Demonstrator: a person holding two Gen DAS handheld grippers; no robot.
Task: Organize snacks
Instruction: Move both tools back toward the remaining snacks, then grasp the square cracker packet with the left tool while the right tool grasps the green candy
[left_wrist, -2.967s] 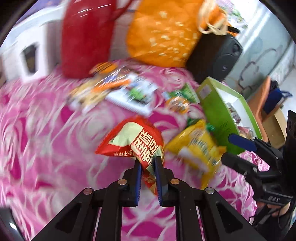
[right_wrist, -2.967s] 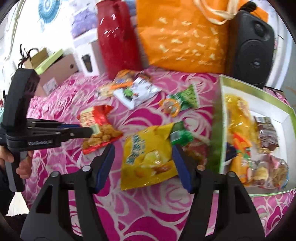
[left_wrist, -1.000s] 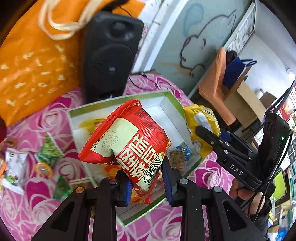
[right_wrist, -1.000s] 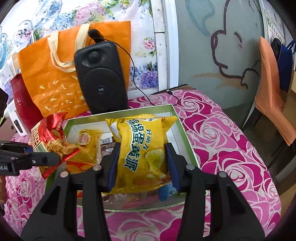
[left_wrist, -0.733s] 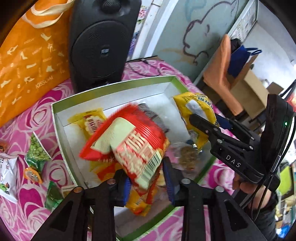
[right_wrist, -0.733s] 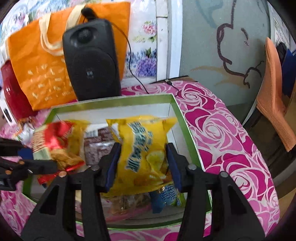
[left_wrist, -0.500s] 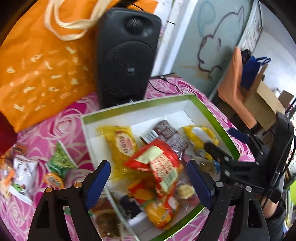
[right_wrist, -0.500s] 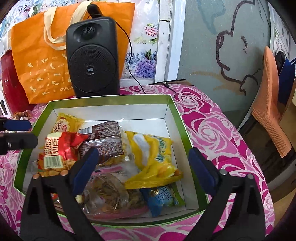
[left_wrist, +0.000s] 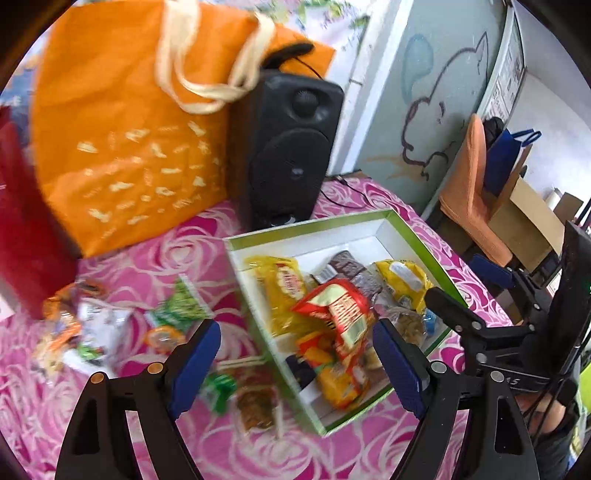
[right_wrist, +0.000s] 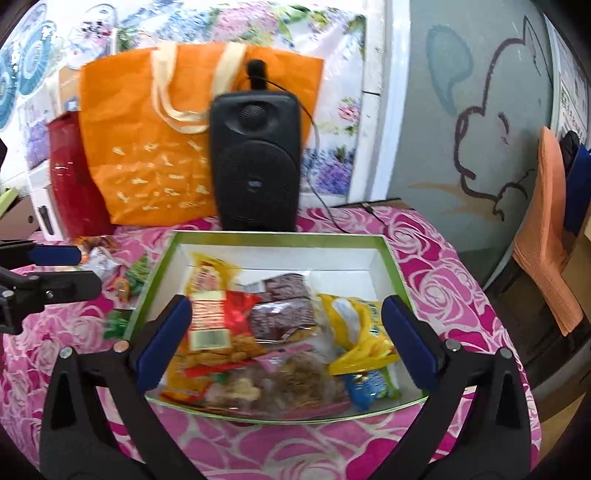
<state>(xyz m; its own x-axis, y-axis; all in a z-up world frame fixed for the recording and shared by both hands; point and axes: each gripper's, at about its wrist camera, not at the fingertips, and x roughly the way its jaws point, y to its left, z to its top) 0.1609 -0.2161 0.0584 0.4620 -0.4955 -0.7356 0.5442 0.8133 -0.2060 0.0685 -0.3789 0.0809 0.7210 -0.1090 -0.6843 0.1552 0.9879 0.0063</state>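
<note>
Red snack bag (right_wrist: 218, 325), barcode label, in green box (right_wrist: 391, 258) — print unreadable; both grippers' jaws released.

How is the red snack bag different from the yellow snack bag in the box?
The crinkly red snack bag lies on the left side of the green-rimmed white box; the crinkly yellow snack bag lies on the right. The red one shows a pale label panel with a barcode; the yellow one shows a white patch and blue lettering. Both rest loose on other snacks, with no gripper touching them.
</note>
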